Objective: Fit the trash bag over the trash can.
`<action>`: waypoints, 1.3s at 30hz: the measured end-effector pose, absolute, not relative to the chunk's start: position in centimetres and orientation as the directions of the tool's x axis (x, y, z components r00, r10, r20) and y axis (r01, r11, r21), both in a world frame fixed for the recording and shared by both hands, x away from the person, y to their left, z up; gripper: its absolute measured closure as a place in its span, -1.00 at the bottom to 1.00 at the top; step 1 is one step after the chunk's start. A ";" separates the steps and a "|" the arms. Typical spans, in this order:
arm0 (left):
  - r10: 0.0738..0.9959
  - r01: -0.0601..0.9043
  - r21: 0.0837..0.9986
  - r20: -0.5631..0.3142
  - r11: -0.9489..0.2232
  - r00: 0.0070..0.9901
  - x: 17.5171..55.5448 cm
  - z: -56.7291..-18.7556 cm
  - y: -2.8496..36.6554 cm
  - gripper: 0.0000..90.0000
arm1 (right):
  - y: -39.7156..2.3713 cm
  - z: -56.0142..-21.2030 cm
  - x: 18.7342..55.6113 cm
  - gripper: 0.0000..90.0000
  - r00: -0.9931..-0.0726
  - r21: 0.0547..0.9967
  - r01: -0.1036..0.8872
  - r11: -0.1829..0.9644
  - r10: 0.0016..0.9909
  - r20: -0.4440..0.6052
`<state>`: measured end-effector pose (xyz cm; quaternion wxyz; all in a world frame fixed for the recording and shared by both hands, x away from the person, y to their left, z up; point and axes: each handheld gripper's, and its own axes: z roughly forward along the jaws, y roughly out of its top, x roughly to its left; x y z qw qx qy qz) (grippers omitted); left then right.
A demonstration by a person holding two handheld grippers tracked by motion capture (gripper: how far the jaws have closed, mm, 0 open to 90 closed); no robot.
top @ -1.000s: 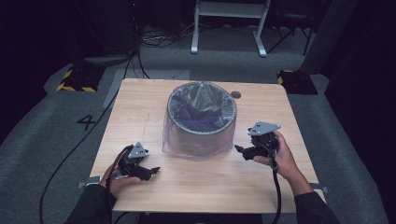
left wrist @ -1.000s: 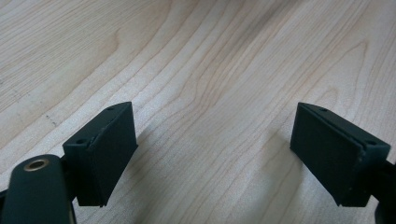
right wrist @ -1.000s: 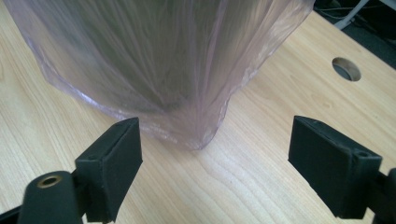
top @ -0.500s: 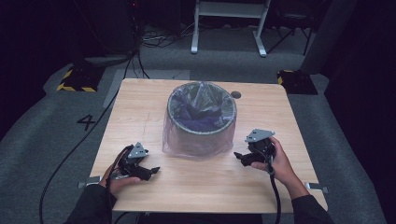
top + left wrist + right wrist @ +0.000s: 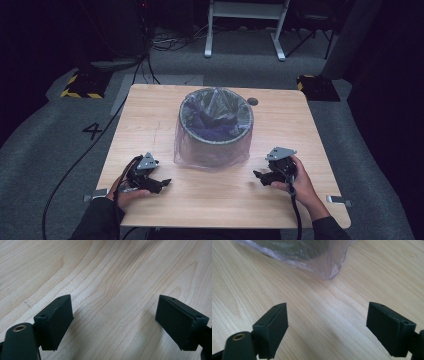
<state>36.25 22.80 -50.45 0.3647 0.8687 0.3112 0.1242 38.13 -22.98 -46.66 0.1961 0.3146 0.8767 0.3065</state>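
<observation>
Both grippers, left gripper (image 5: pixel 162 182) and right gripper (image 5: pixel 258 175), wide open, empty, at seven and five o'clock of bagged bin (image 5: pixel 216 127) mid-table. Best approached low, pinching loose bag film only.

Pale wood-grain table (image 5: pixel 210 200), translucent purple bag (image 5: pixel 212 150), black tongs (image 5: pixel 161 182).

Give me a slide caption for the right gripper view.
Right gripper, jaws open, low over the wooden table facing the purple bag.
</observation>
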 end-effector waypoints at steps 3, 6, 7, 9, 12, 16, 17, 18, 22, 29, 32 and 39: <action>0.631 0.450 0.711 -0.011 -0.540 0.775 36.2 -50.4 22.8 -0.69 | -23.3 -46.9 37.9 -0.61 -0.720 0.663 0.427 0.615 0.675 -0.161; 0.631 0.450 0.711 -0.011 -0.540 0.775 36.2 -50.4 22.8 -0.69 | -23.6 -47.2 37.7 -0.61 -0.716 0.664 0.433 0.609 0.680 -0.156; 0.631 0.450 0.711 -0.011 -0.540 0.775 36.2 -50.4 22.8 -0.69 | -23.7 -47.3 37.7 -0.61 -0.713 0.665 0.433 0.609 0.682 -0.160; 0.632 0.450 0.711 -0.011 -0.540 0.775 36.2 -50.4 22.8 -0.69 | -24.0 -47.5 37.5 -0.61 -0.711 0.663 0.437 0.607 0.685 -0.159; 0.632 0.450 0.711 -0.011 -0.540 0.775 36.2 -50.4 22.8 -0.69 | -24.5 -47.7 37.4 -0.61 -0.701 0.668 0.441 0.600 0.695 -0.162; 0.632 0.450 0.711 -0.010 -0.540 0.775 36.2 -50.4 22.8 -0.69 | -25.0 -48.0 37.1 -0.61 -0.707 0.665 0.434 0.608 0.687 -0.167; 0.632 0.450 0.711 -0.011 -0.540 0.775 36.2 -50.4 22.8 -0.69 | -25.1 -48.1 37.0 -0.61 -0.707 0.664 0.433 0.609 0.687 -0.169; 0.632 0.450 0.711 -0.011 -0.540 0.775 36.2 -50.4 22.8 -0.69 | -25.2 -48.2 37.0 -0.62 -0.705 0.664 0.429 0.612 0.687 -0.178; 0.632 0.450 0.711 -0.011 -0.540 0.775 36.2 -50.4 22.8 -0.69 | -25.7 -48.4 36.6 -0.62 -0.697 0.668 0.434 0.605 0.695 -0.176; 0.632 0.450 0.711 -0.011 -0.540 0.775 36.2 -50.4 22.8 -0.69 | -26.7 -48.8 36.0 -0.62 -0.685 0.677 0.448 0.584 0.711 -0.160; 0.632 0.450 0.711 -0.011 -0.540 0.775 36.2 -50.4 22.8 -0.69 | -27.2 -49.0 35.7 -0.62 -0.681 0.684 0.457 0.568 0.719 -0.142; 0.632 0.450 0.711 -0.011 -0.540 0.775 36.2 -50.4 22.8 -0.69 | -28.5 -49.5 35.1 -0.63 -0.669 0.694 0.470 0.546 0.733 -0.123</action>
